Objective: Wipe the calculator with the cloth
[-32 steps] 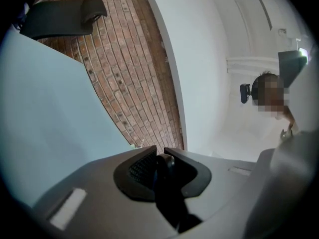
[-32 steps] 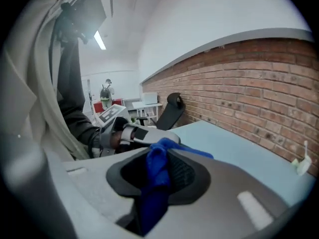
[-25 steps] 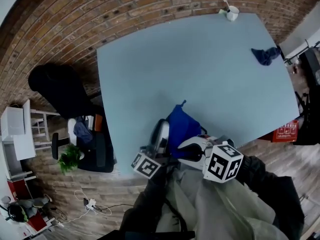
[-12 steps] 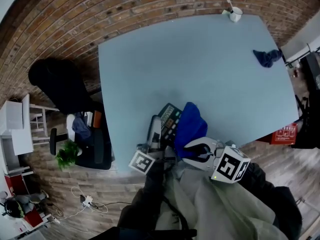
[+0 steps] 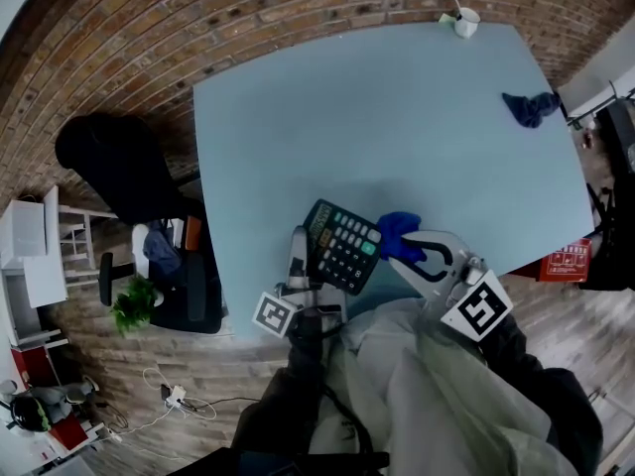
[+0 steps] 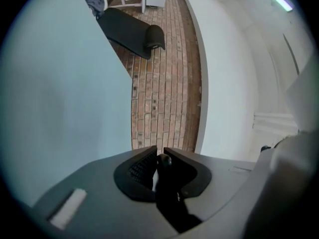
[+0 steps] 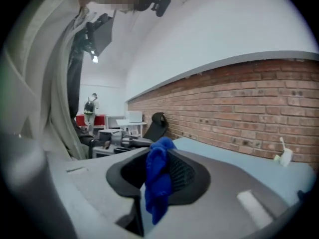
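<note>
In the head view the dark calculator [image 5: 343,247] is held tilted over the near edge of the pale blue table [image 5: 397,117], keys facing up. My left gripper [image 5: 302,250] is shut on its left edge; in the left gripper view [image 6: 159,156] the jaws pinch a thin dark edge of the calculator [image 6: 167,193]. The right gripper [image 5: 405,240] is just right of the calculator, shut on a bunched blue cloth [image 5: 395,226]. The cloth [image 7: 158,183] hangs between the jaws in the right gripper view [image 7: 158,158]. Cloth and calculator look slightly apart.
A second blue cloth [image 5: 528,108] lies near the table's right edge. A white cup [image 5: 462,23] stands at the far edge. A black office chair [image 5: 119,181] and a plant [image 5: 137,310] are left of the table, a red box [image 5: 568,260] on the floor at right.
The right gripper has carried the blue cloth rightward off the calculator, and the keys now show. The left gripper has rolled and shifted a little with the calculator.
</note>
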